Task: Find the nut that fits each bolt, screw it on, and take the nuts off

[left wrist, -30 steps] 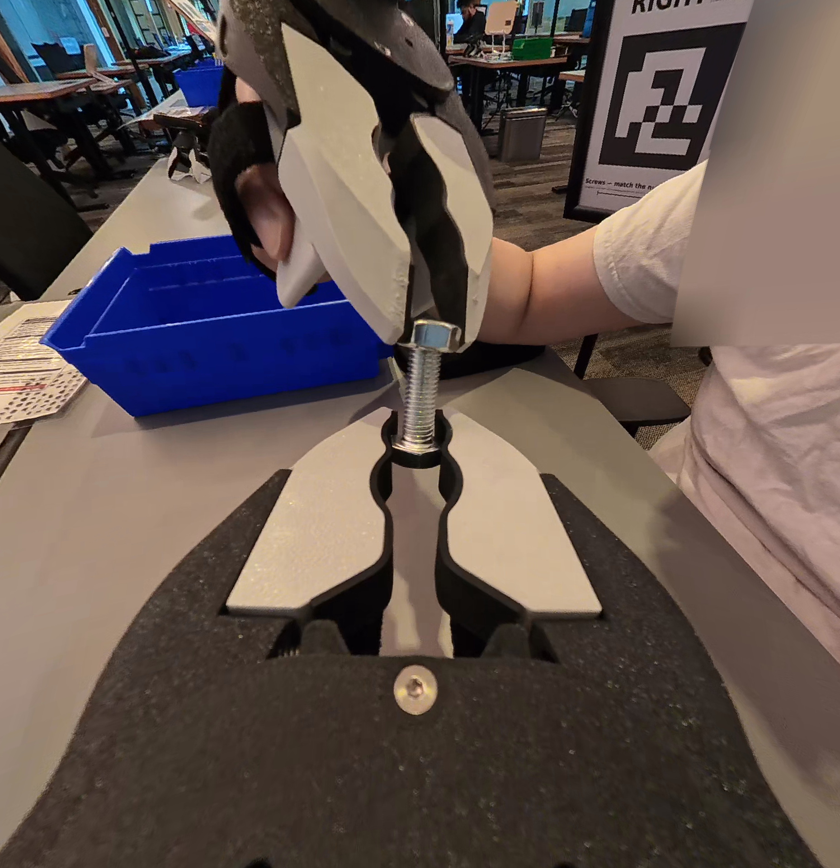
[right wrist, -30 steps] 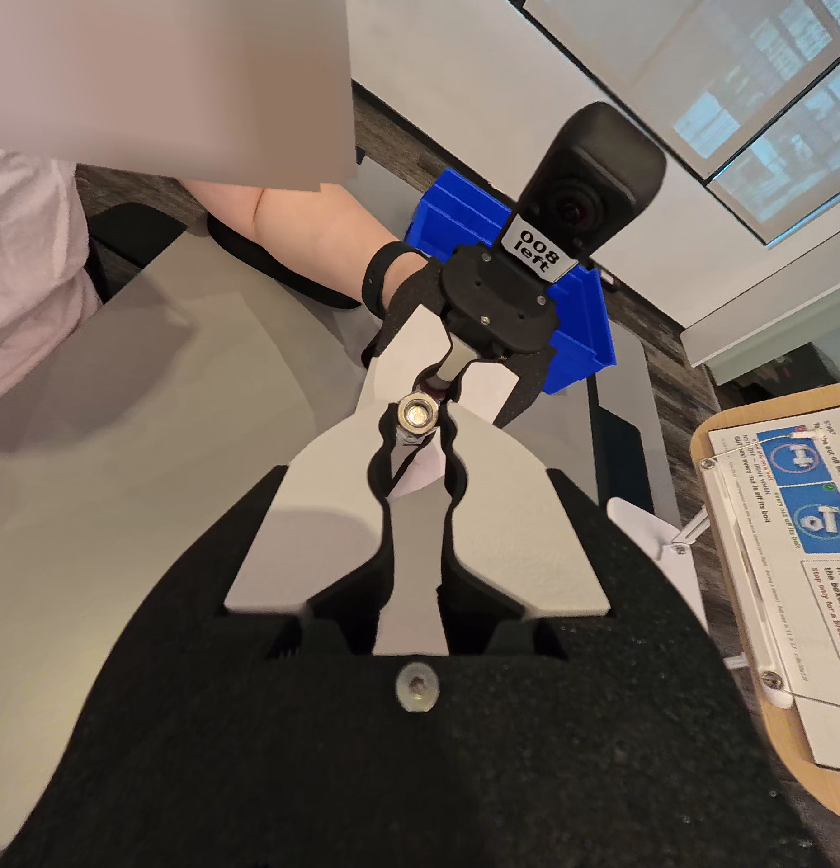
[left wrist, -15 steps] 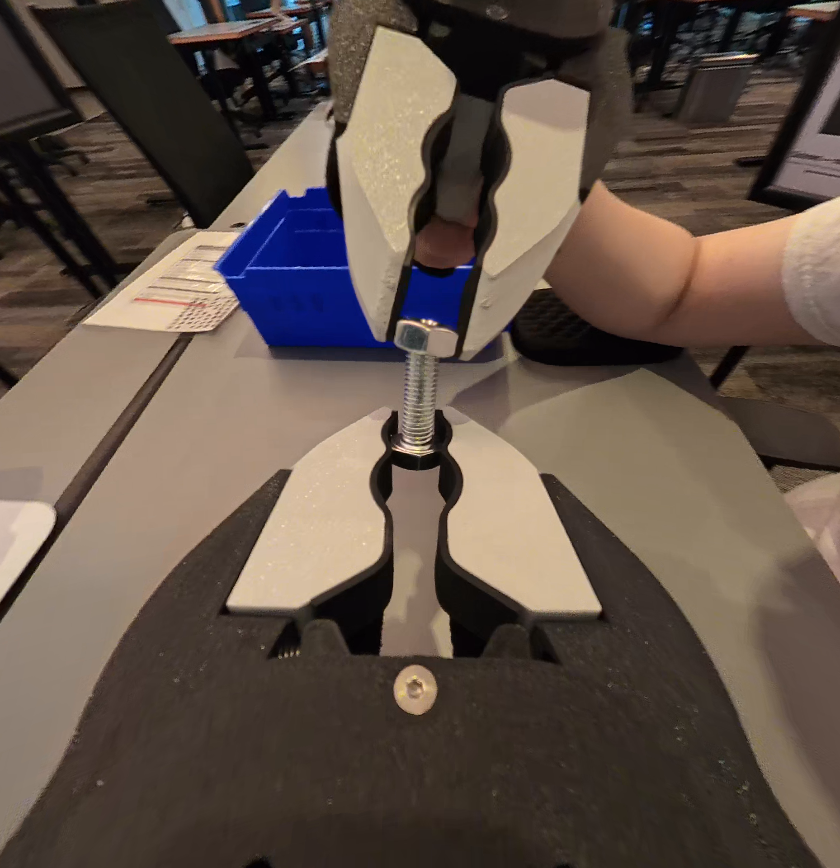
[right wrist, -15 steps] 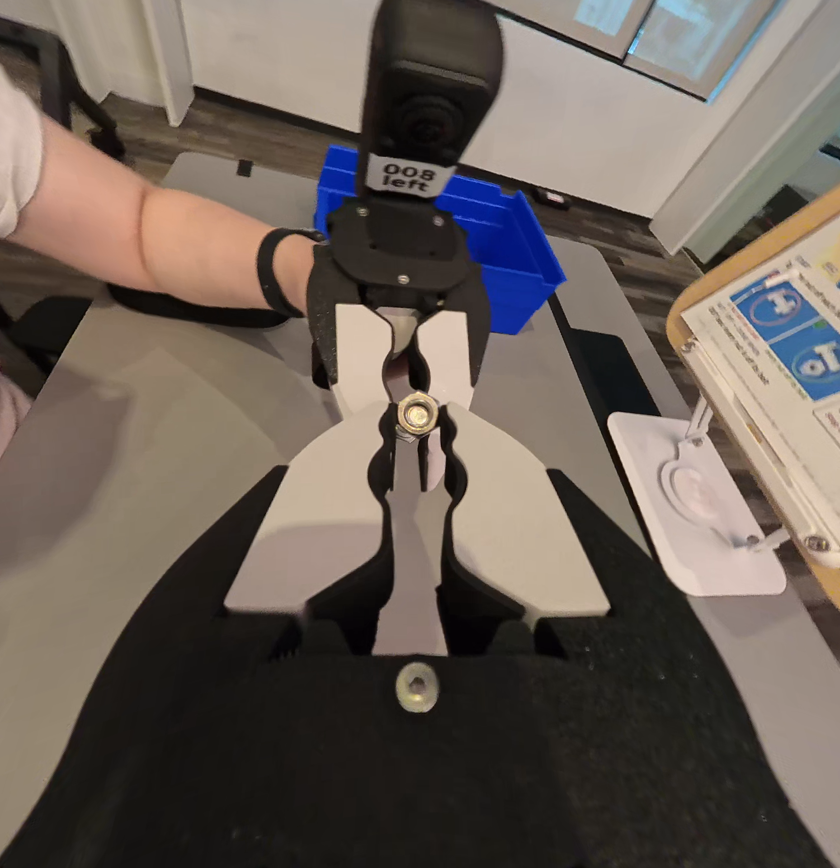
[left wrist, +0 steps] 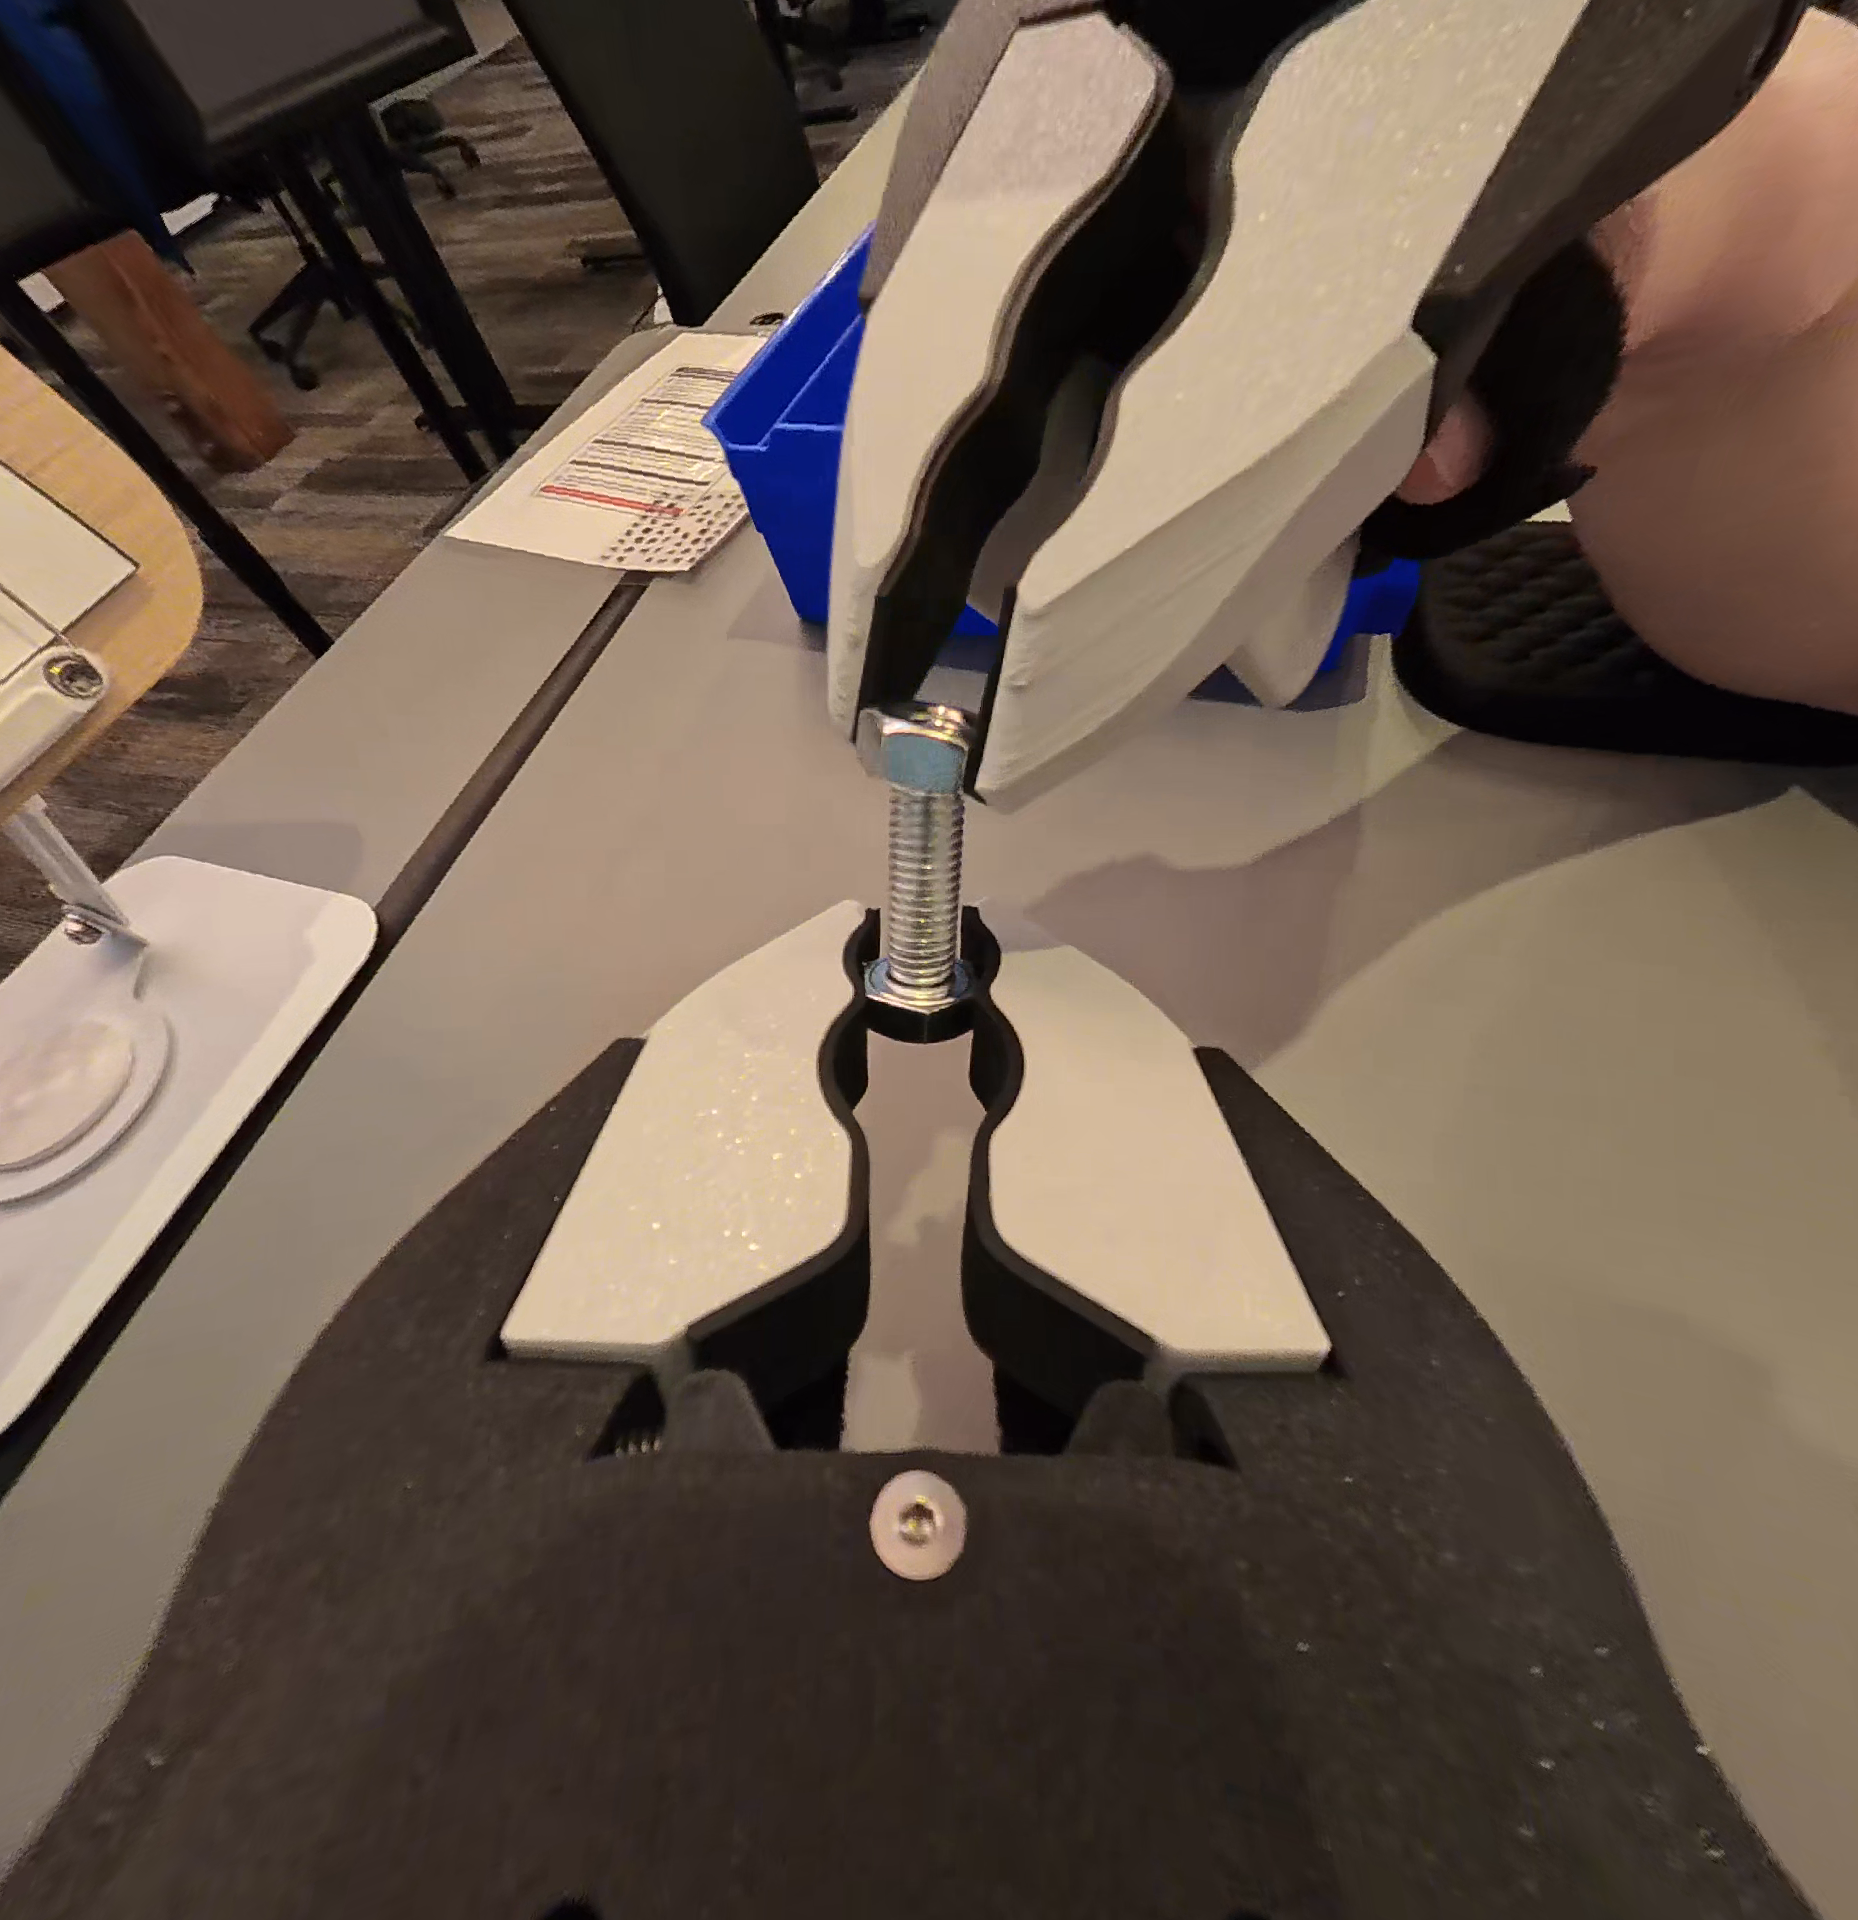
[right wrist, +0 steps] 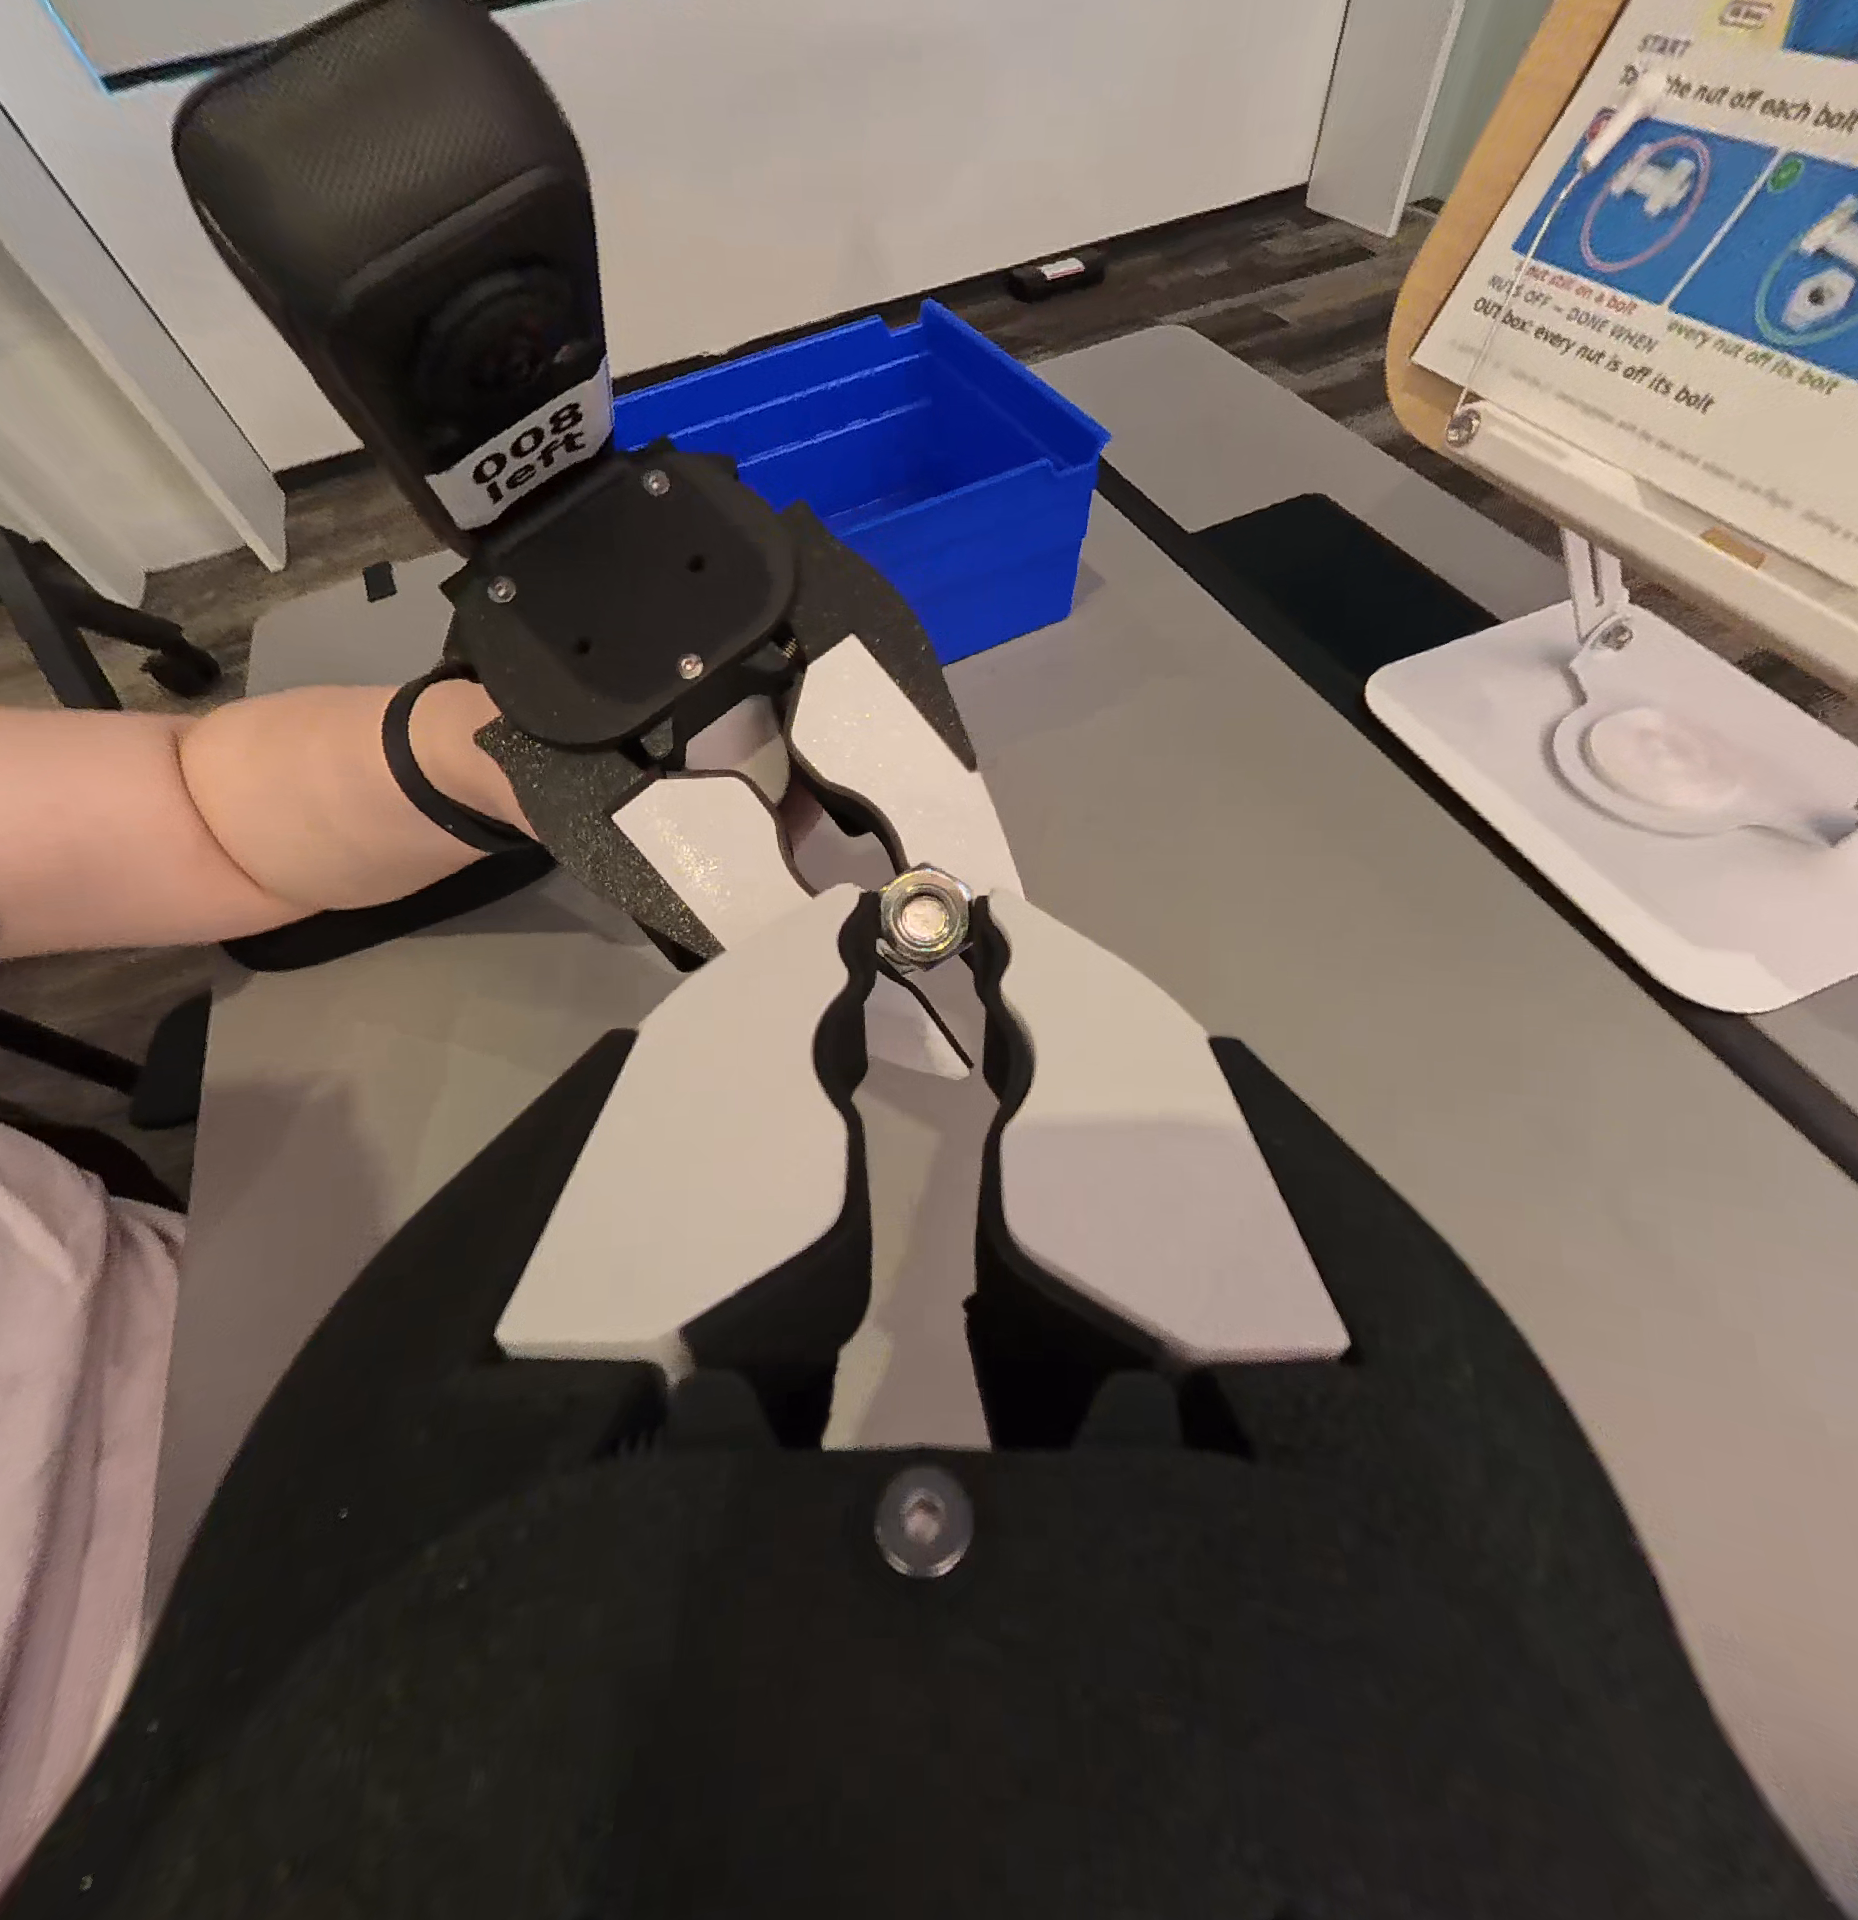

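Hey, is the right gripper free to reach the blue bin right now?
Probably not yet: the right gripper is shut on the bolt, whose thread sits in the nut clamped by the left gripper. The blue bin itself stands open.

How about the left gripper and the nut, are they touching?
Touching. The left wrist view shows the left gripper shut on the nut, fingertips pressing its sides.

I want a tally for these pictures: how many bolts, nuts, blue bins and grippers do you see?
Bolt: 1
Nut: 1
Blue bin: 1
Grippers: 2 (left gripper, right gripper)
Total: 5
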Available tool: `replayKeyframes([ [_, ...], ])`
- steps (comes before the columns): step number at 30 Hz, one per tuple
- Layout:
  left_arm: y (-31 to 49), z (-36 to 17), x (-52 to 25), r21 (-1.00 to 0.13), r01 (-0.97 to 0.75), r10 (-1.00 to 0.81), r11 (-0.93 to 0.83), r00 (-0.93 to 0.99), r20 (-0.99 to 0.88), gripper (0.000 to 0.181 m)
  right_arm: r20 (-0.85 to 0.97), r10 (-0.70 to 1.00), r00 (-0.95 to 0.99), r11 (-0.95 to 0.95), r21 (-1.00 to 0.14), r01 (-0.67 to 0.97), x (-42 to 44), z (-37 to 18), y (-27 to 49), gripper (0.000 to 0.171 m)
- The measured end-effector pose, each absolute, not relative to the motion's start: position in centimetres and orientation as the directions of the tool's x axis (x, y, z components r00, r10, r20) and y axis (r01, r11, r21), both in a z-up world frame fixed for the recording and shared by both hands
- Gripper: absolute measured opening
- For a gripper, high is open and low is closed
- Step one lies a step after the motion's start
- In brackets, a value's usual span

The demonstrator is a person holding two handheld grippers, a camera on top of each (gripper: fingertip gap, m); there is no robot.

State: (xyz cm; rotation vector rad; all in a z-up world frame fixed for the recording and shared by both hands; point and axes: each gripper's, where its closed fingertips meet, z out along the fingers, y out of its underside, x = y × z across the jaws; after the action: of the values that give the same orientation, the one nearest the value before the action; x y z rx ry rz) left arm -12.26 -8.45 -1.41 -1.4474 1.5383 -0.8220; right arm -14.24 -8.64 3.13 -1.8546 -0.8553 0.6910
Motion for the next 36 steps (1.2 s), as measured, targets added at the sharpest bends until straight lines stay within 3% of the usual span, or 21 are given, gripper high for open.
replayKeyframes([
  [9,-9.0,-0.8,-12.2,-0.910,-0.402,-0.994,0.103,-0.004,-0.111,0.014,-0.070,0.825,0.561,-0.262,-0.927,0.269,-14.5,3.7,-8.9,0.017],
  [16,-11.1,-0.5,-12.1,-0.917,-0.372,-0.986,0.141,-0.136,-0.097,0.014,0.054,0.895,0.444,-0.148,-0.901,0.408,-14.5,3.9,-10.8,0.017],
  [36,-13.8,-2.5,-11.8,-0.838,-0.412,-0.924,0.358,-0.284,-0.255,0.014,0.145,0.951,0.273,-0.056,-0.786,0.615,-14.2,2.1,-14.0,0.017],
])
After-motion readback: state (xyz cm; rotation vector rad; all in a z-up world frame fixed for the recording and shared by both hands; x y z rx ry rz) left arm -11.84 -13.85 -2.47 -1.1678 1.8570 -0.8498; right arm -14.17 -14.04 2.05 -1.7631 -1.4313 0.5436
